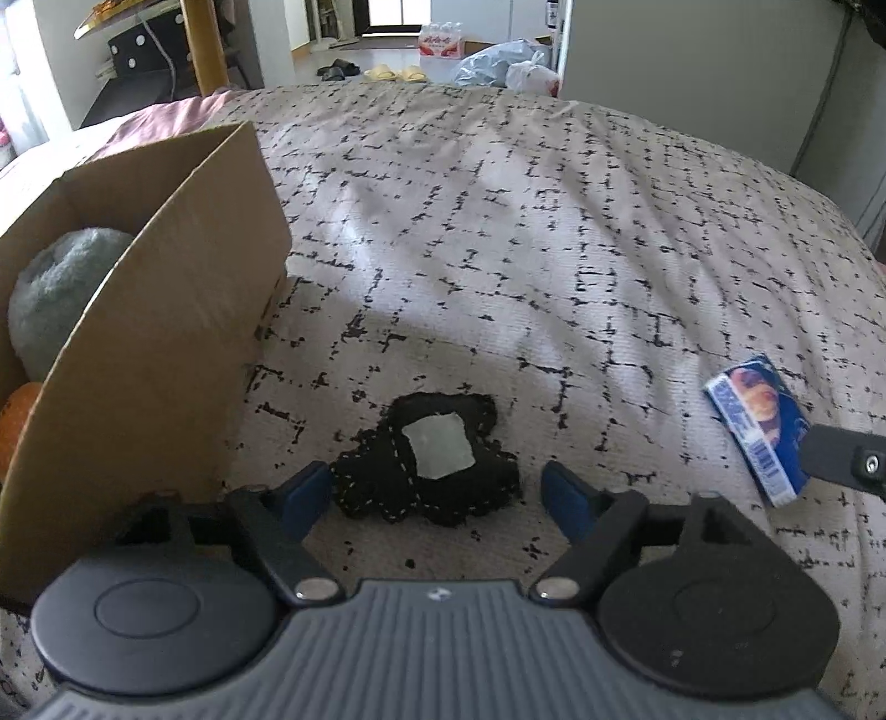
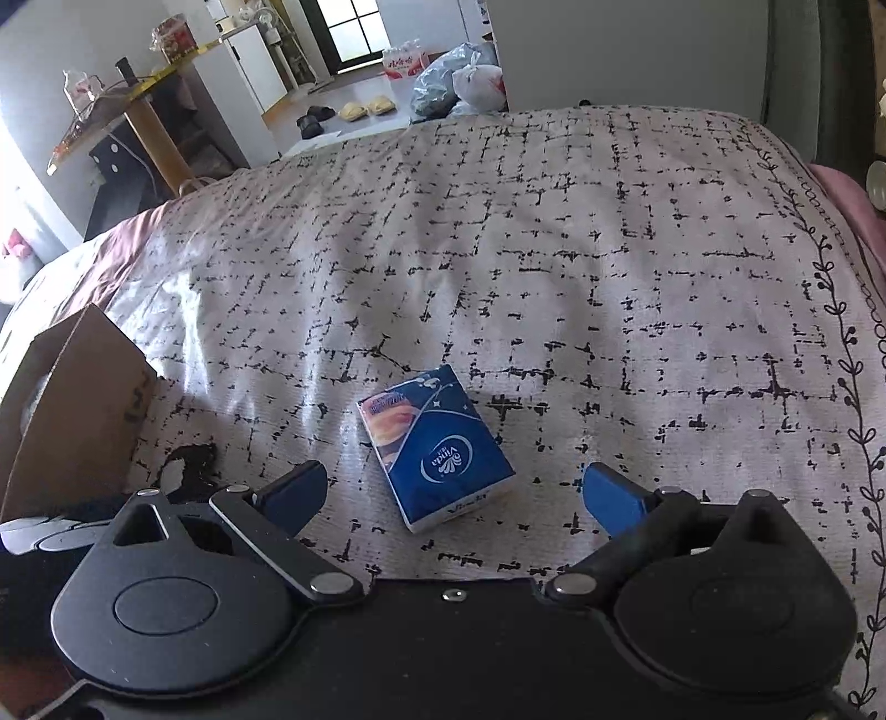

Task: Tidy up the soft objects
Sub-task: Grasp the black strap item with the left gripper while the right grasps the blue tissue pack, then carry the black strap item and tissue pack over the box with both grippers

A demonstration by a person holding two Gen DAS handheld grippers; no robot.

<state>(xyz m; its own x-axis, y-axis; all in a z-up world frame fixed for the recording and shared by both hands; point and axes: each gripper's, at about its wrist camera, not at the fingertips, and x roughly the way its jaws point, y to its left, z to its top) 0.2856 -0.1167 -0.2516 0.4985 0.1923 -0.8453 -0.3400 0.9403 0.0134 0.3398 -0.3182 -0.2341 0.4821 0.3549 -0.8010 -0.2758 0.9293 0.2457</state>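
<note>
A small black soft toy with a pale square patch lies on the patterned bedspread, just ahead of and between the fingers of my open left gripper. A blue tissue pack lies on the bedspread between and just ahead of the fingers of my open right gripper; it also shows at the right of the left wrist view. A cardboard box stands at the left and holds a grey-green plush and something orange. Both grippers are empty.
The box also shows at the left of the right wrist view. Beyond the bed's far edge are slippers, plastic bags, a pack of bottles and a table with a wooden leg.
</note>
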